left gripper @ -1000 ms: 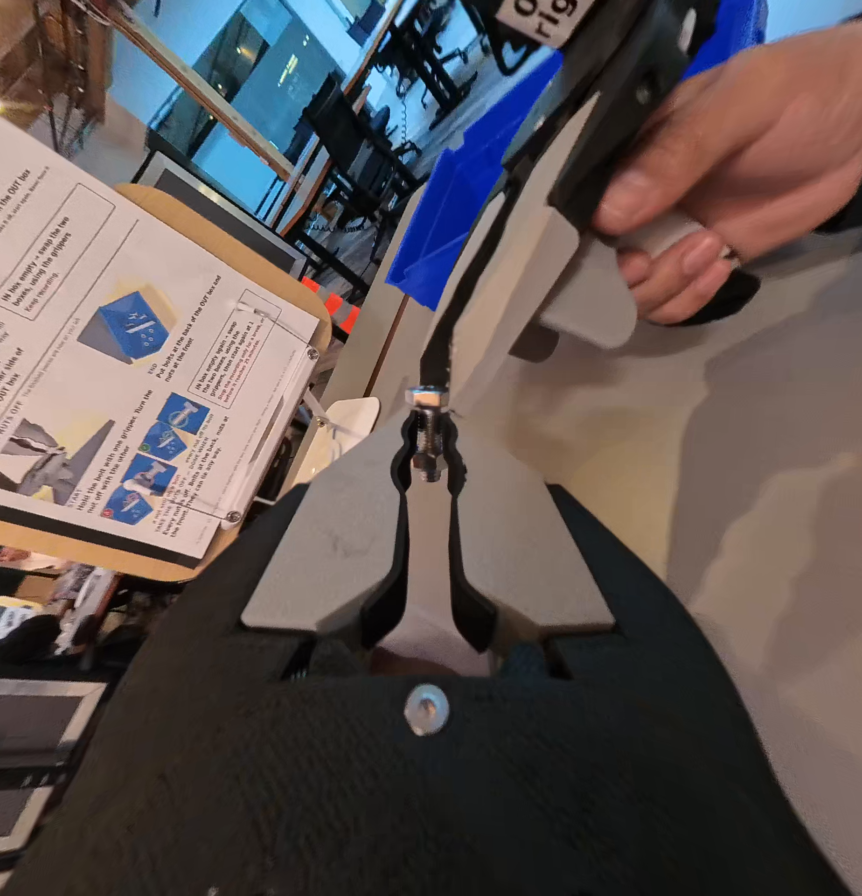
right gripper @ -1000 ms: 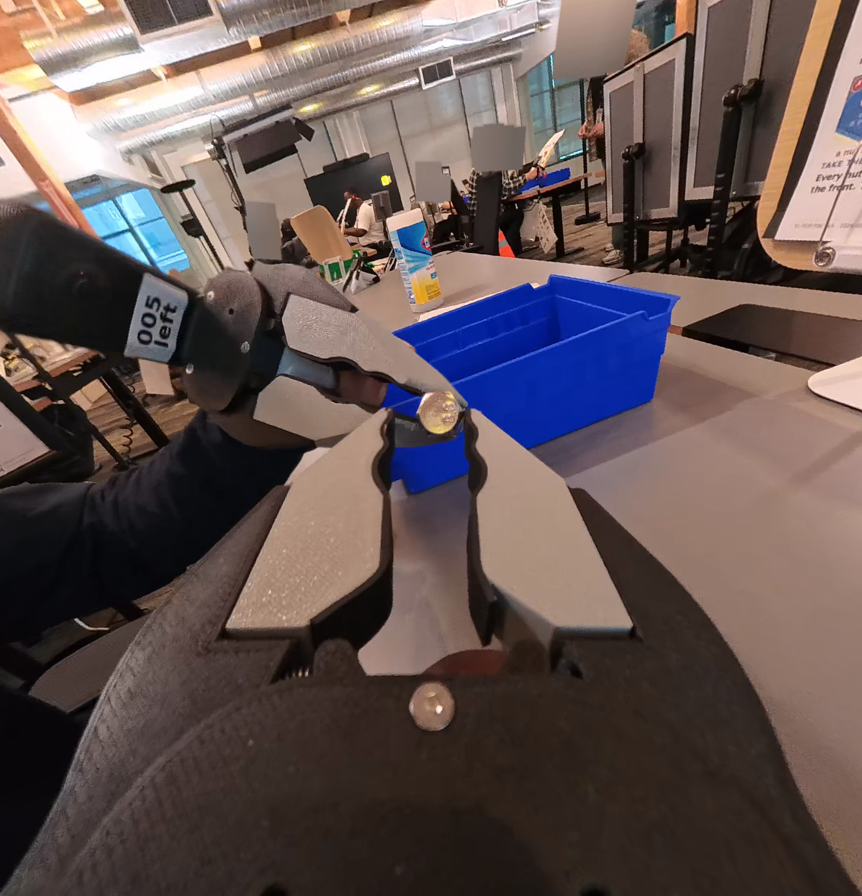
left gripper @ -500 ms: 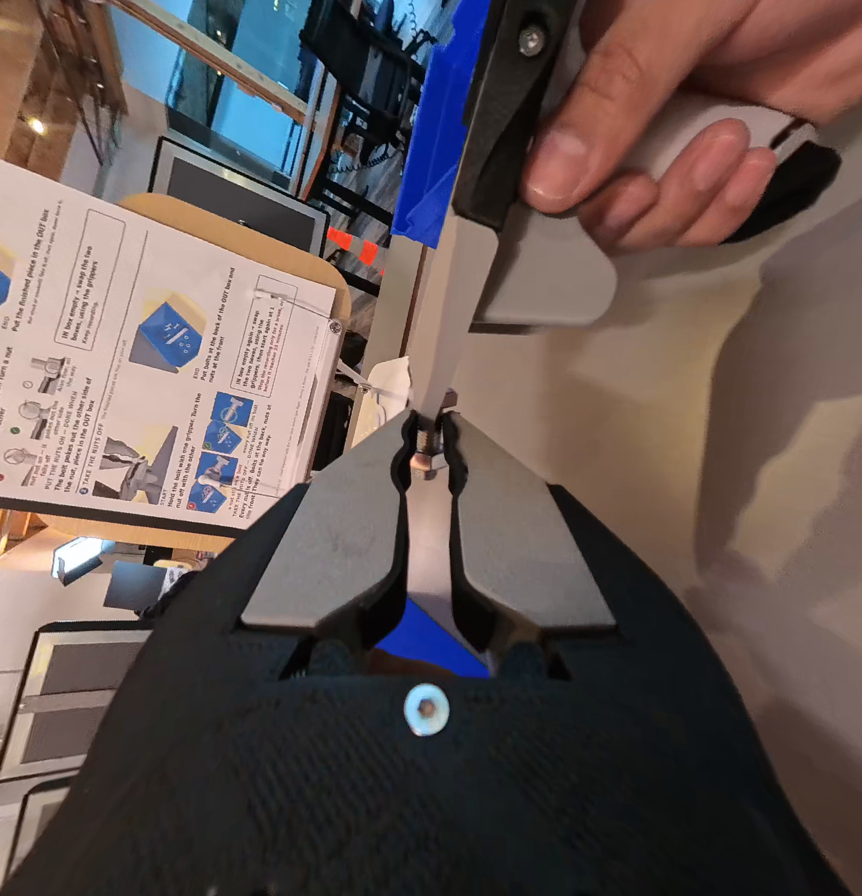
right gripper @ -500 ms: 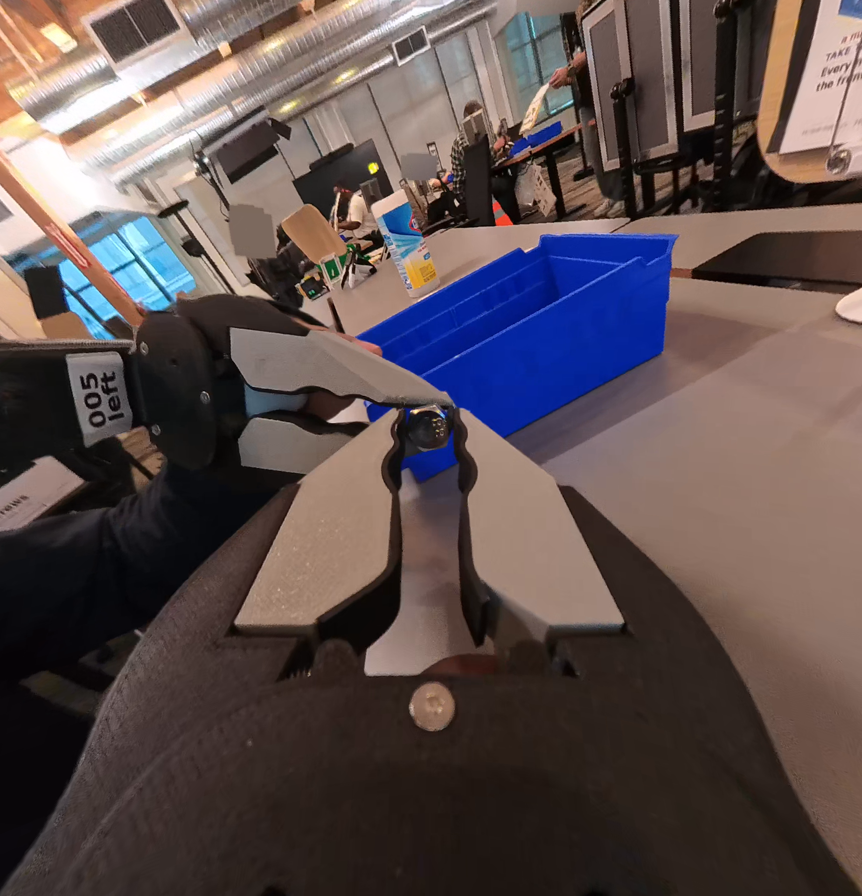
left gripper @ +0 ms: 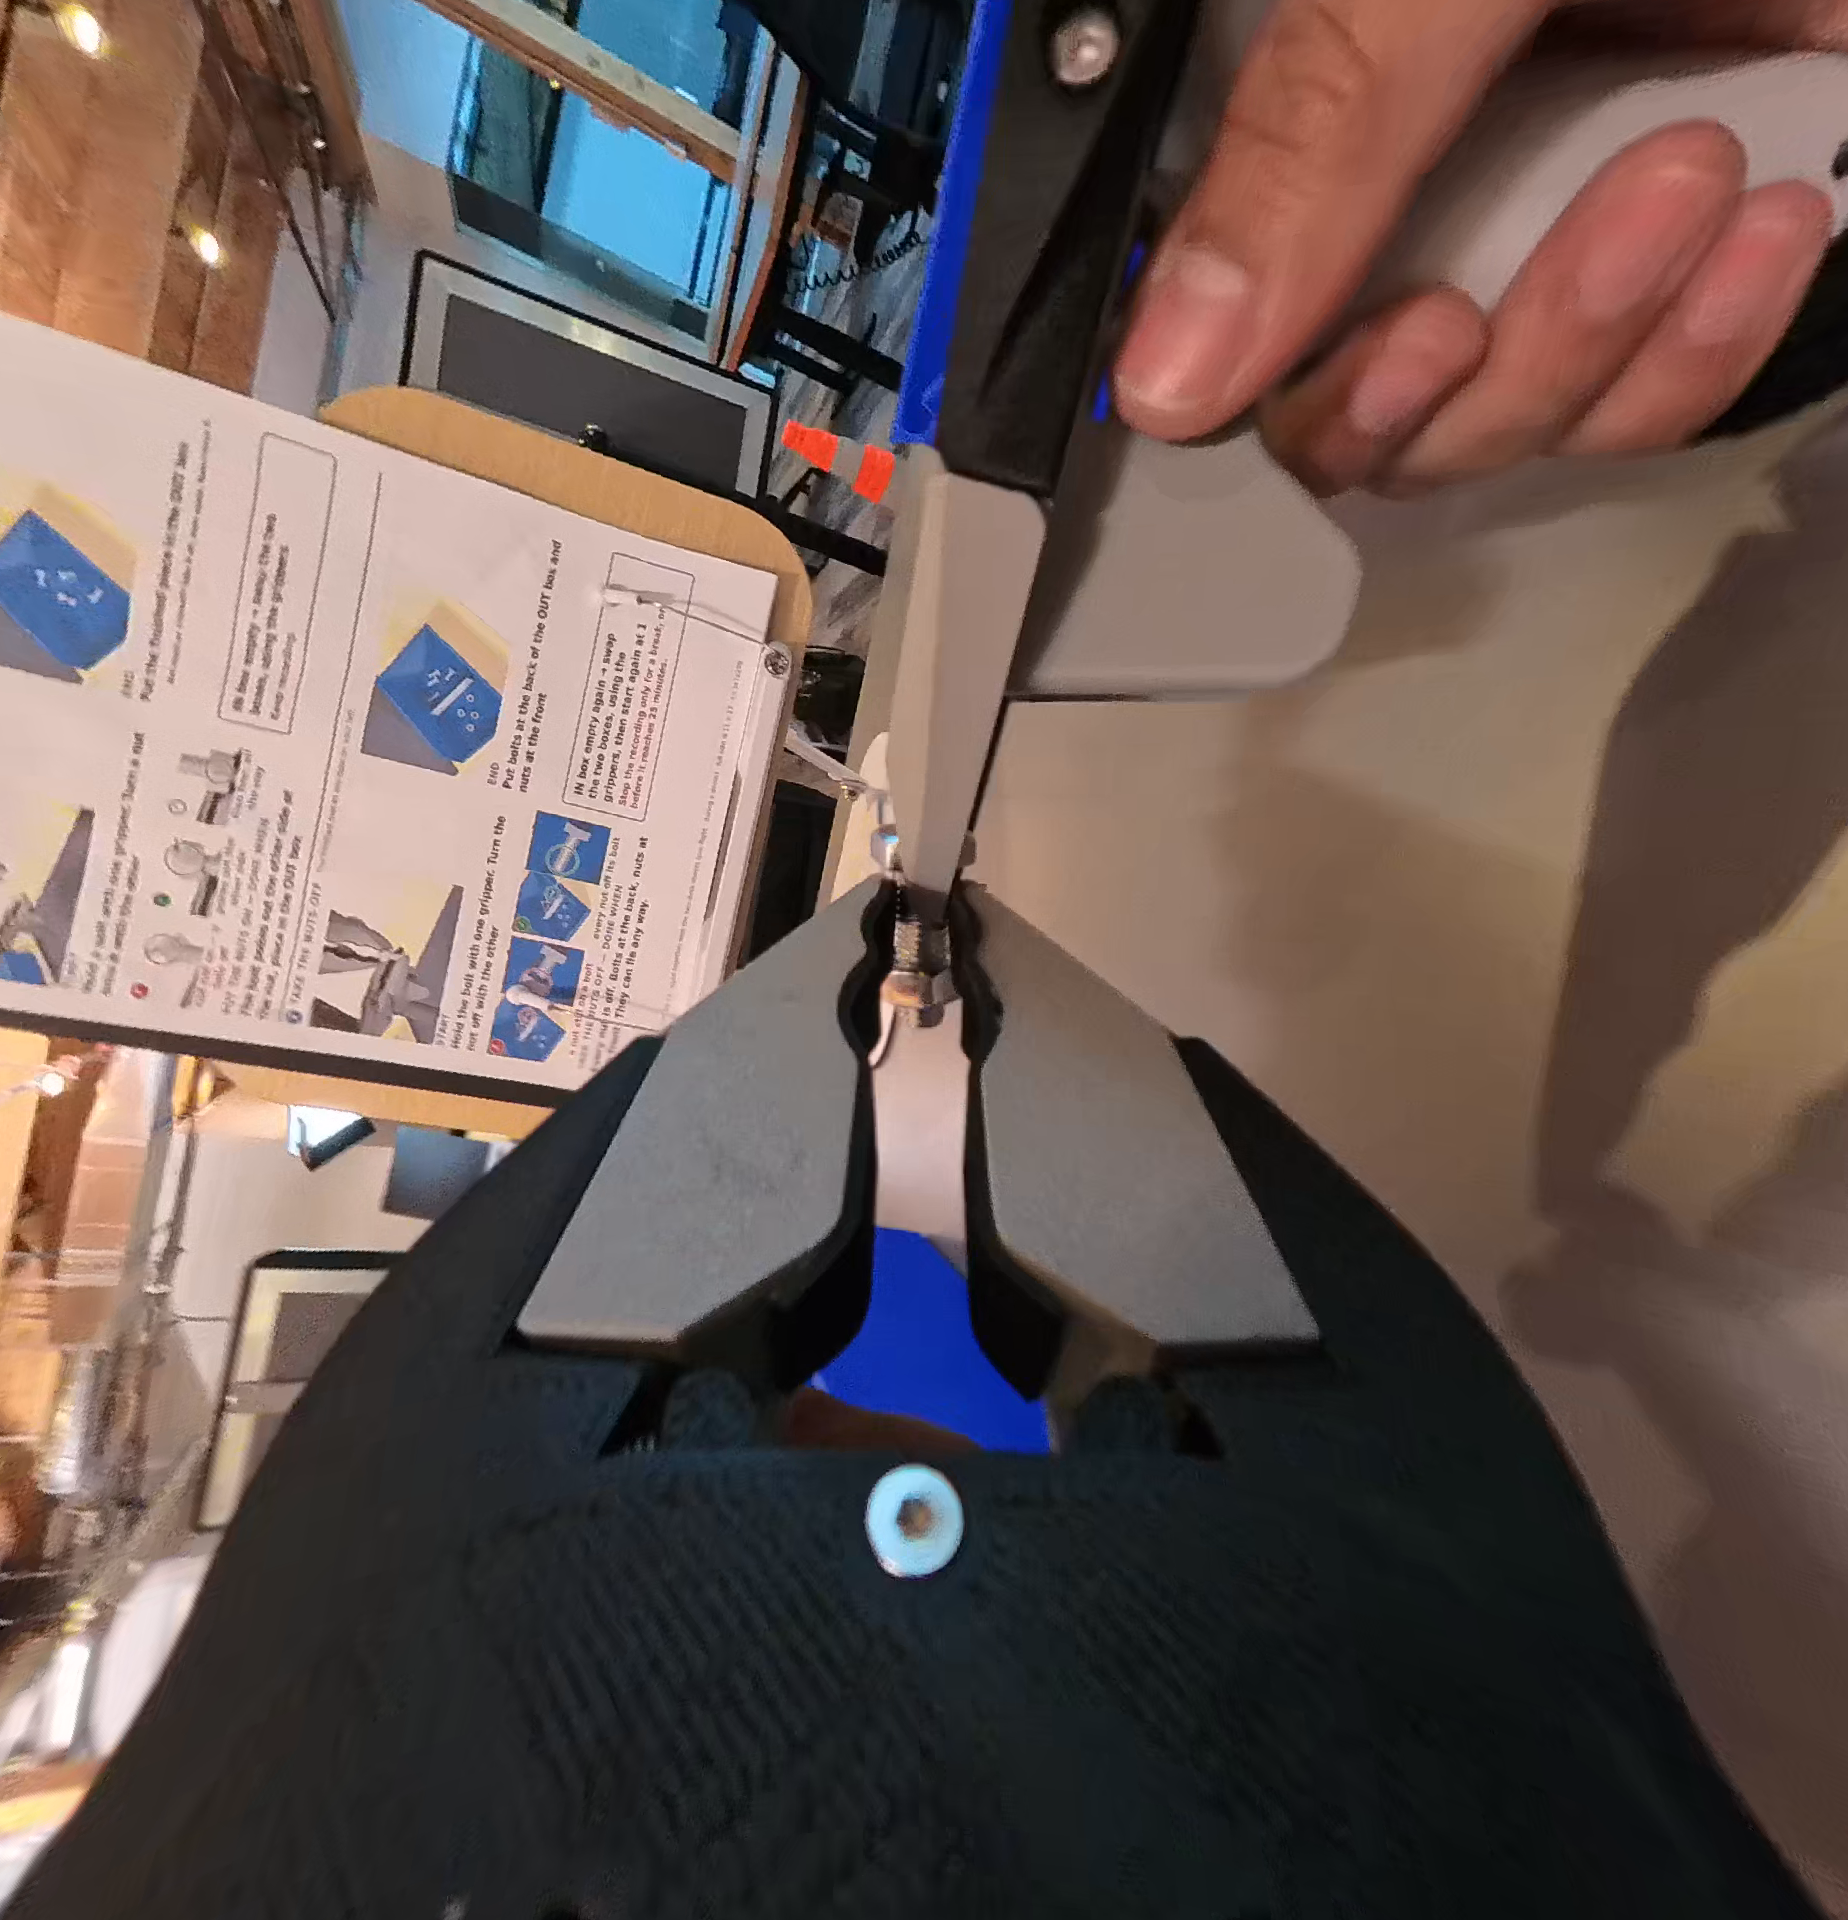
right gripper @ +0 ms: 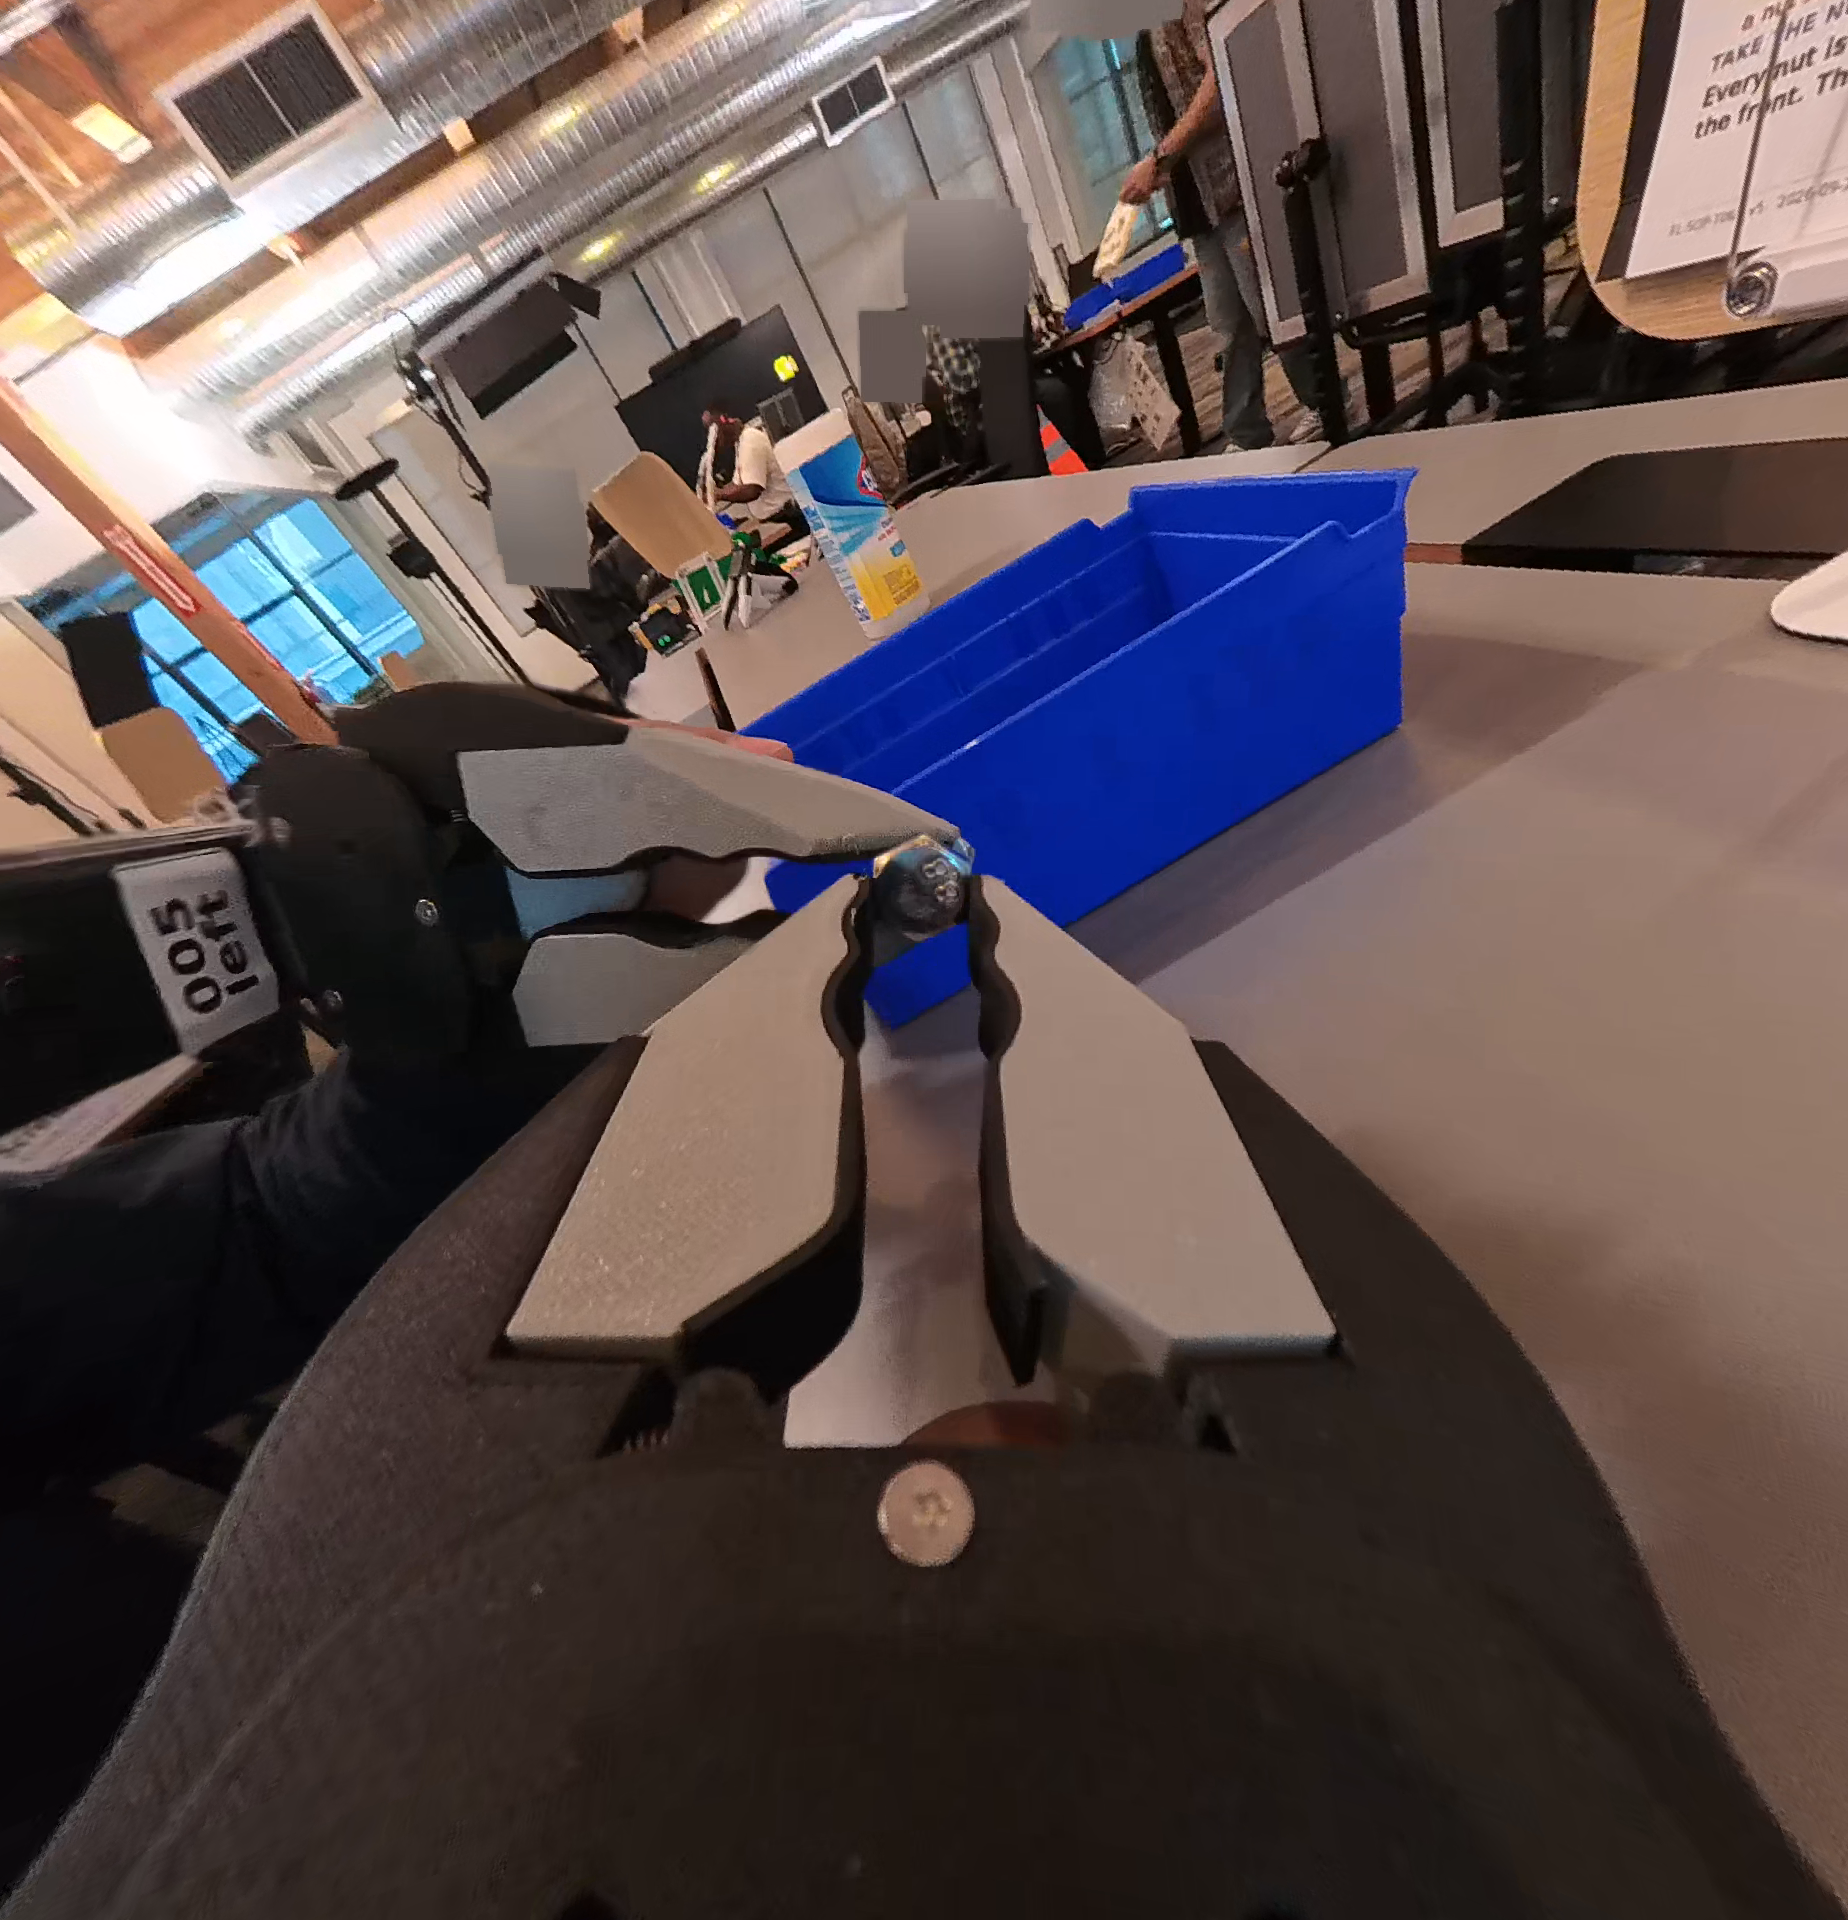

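Observation:
A small steel bolt [left gripper: 912, 943] with a nut [left gripper: 912, 992] on its thread is held in the air between both grippers. My left gripper [left gripper: 918, 920] is shut on the threaded part, with the nut just inside its fingers. The right gripper [left gripper: 925, 871] comes down from above in a bare hand [left gripper: 1471, 260] and pinches the bolt's head end. In the right wrist view the right gripper [right gripper: 918, 896] is shut on the bolt head [right gripper: 922, 891], seen end-on. The left gripper's fingers [right gripper: 691, 800] reach in from the left over a grey table [right gripper: 1522, 987].
A blue bin [right gripper: 1159, 727] stands on the table just behind the bolt. A wipes canister [right gripper: 858, 540] stands beyond it. An instruction sheet on a wooden board [left gripper: 380, 748] stands at the left. A black pad [right gripper: 1678, 520] and a white base [right gripper: 1834, 592] lie at the right.
The two grippers have turned relative to each other about the bolt. In the left wrist view the right gripper went from slanted to nearly upright and came closer. Both stayed shut.

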Demonstrator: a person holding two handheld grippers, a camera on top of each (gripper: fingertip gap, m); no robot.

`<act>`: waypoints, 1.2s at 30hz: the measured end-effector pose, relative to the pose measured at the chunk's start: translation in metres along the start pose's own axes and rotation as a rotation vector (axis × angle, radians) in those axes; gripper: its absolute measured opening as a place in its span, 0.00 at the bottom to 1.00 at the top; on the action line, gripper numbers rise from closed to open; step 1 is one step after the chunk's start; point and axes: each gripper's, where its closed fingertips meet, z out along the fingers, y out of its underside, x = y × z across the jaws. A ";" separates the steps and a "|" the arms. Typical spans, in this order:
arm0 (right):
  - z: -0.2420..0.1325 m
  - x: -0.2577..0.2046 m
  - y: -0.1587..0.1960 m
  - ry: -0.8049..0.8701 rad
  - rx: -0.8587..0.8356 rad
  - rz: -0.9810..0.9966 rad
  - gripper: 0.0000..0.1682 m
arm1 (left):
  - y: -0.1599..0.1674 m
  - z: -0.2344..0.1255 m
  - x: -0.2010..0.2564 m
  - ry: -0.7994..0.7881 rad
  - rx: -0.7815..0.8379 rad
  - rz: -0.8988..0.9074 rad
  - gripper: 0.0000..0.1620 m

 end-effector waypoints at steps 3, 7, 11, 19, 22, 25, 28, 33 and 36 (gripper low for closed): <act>-0.003 -0.006 -0.006 -0.040 0.030 0.011 0.08 | -0.004 -0.005 -0.004 0.008 0.047 -0.255 0.06; -0.006 -0.012 -0.011 -0.052 0.051 -0.025 0.08 | -0.006 -0.023 -0.018 0.020 0.127 -0.728 0.03; -0.010 -0.017 -0.019 -0.056 0.089 -0.061 0.08 | 0.005 -0.040 -0.029 -0.068 0.123 -0.849 0.05; -0.019 -0.069 -0.035 -0.341 0.210 -0.059 0.08 | -0.036 -0.064 -0.022 0.310 0.598 -1.500 0.00; -0.017 -0.069 -0.032 -0.322 0.197 -0.082 0.08 | -0.038 -0.072 -0.028 0.382 0.745 -1.578 0.00; -0.018 -0.066 -0.030 -0.334 0.187 -0.062 0.08 | -0.035 -0.069 -0.028 0.384 0.764 -1.604 0.00; -0.015 -0.066 -0.026 -0.342 0.167 -0.050 0.08 | -0.038 -0.072 -0.030 0.440 0.827 -1.644 0.00; -0.005 -0.063 -0.013 -0.297 0.108 -0.098 0.09 | -0.046 -0.078 -0.035 0.497 0.926 -1.681 0.00; -0.005 -0.063 -0.015 -0.298 0.129 -0.090 0.08 | -0.047 -0.076 -0.035 0.456 0.908 -1.654 0.00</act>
